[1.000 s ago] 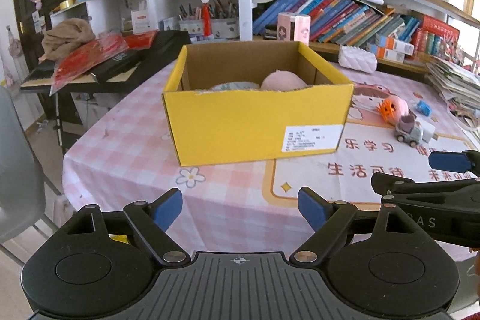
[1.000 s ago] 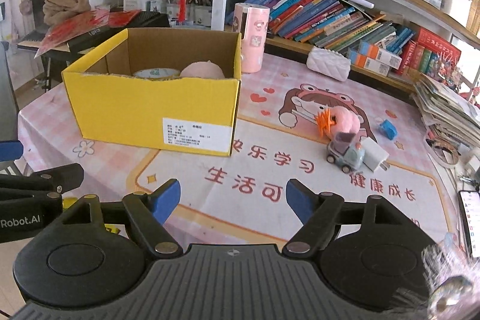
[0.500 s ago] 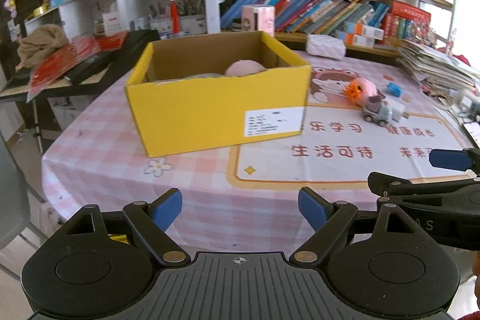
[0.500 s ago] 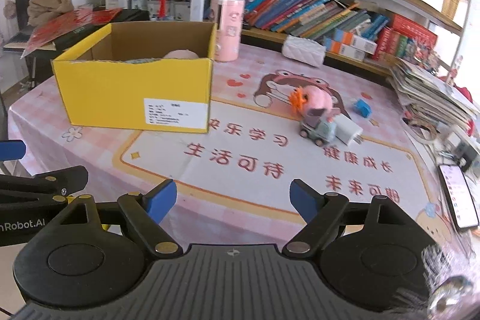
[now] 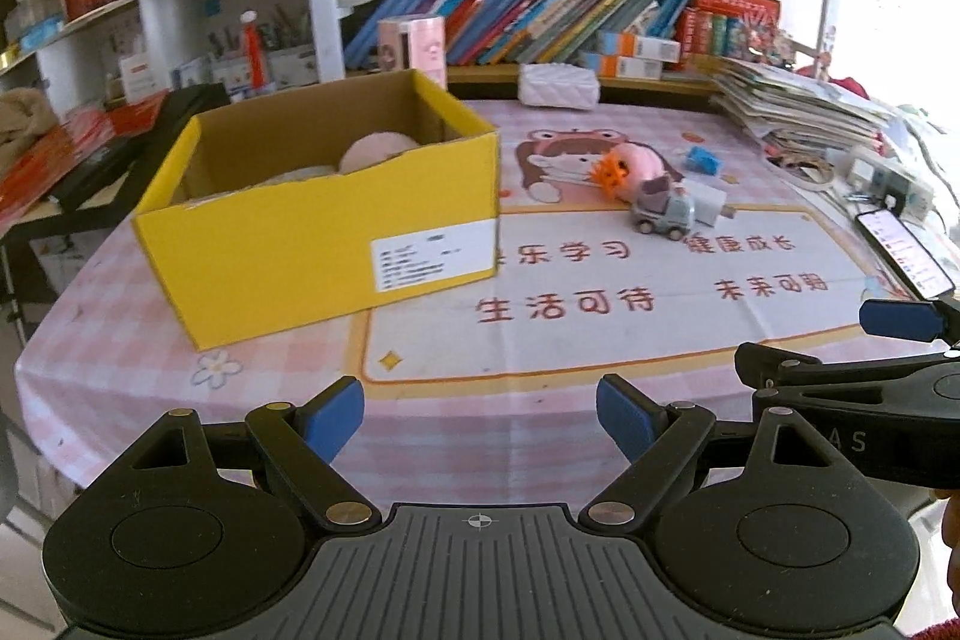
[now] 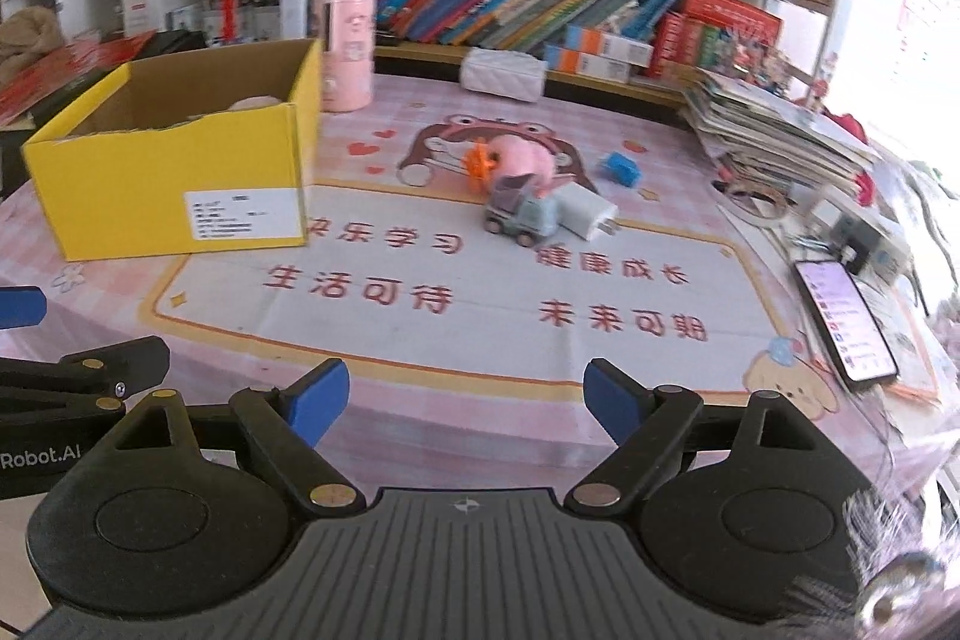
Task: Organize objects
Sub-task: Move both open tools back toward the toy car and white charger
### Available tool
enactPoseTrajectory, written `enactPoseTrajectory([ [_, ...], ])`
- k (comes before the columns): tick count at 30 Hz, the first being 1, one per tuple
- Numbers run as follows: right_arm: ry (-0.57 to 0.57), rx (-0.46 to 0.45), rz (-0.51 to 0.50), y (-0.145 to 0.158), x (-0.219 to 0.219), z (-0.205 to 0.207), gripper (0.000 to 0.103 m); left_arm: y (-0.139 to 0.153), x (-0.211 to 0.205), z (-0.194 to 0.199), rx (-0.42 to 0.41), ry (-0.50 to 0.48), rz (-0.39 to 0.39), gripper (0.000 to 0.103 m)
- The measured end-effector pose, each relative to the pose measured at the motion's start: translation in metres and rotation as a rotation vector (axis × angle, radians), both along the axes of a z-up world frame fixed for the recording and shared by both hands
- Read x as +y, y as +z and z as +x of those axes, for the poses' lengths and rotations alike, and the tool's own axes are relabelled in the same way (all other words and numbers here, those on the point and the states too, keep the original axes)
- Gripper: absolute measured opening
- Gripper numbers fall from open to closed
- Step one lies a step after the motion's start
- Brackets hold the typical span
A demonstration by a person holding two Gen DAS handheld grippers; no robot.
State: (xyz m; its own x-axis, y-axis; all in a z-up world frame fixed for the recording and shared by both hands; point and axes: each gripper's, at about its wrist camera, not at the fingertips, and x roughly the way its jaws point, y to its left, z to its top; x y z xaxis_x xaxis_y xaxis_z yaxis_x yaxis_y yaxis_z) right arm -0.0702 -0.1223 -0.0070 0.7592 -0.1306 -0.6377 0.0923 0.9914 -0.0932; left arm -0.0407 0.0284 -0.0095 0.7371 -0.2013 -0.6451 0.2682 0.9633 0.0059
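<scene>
I hold both the left gripper (image 5: 480,415) and right gripper (image 6: 465,400) with jaws apart and empty, and only my right view shows the whole pink canister (image 6: 346,48) behind the yellow box (image 6: 180,184).

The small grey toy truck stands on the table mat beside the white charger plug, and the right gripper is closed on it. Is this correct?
Not quite. The small grey toy truck does stand on the table mat beside the white charger plug, but the right gripper is open and holds nothing, well short of the truck. The right wrist view shows this.
</scene>
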Motion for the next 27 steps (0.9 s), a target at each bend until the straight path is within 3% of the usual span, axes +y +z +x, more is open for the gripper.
enactPoseTrajectory([
  [14, -0.081, 0.009, -0.001, 0.000, -0.037, 0.007, 0.087, 0.001, -0.040, 0.019, 0.004, -0.078, 0.003, 0.087],
  [27, -0.046, 0.028, -0.006, 0.001, -0.061, 0.046, 0.087, 0.000, -0.061, 0.050, 0.013, -0.031, -0.005, 0.087],
])
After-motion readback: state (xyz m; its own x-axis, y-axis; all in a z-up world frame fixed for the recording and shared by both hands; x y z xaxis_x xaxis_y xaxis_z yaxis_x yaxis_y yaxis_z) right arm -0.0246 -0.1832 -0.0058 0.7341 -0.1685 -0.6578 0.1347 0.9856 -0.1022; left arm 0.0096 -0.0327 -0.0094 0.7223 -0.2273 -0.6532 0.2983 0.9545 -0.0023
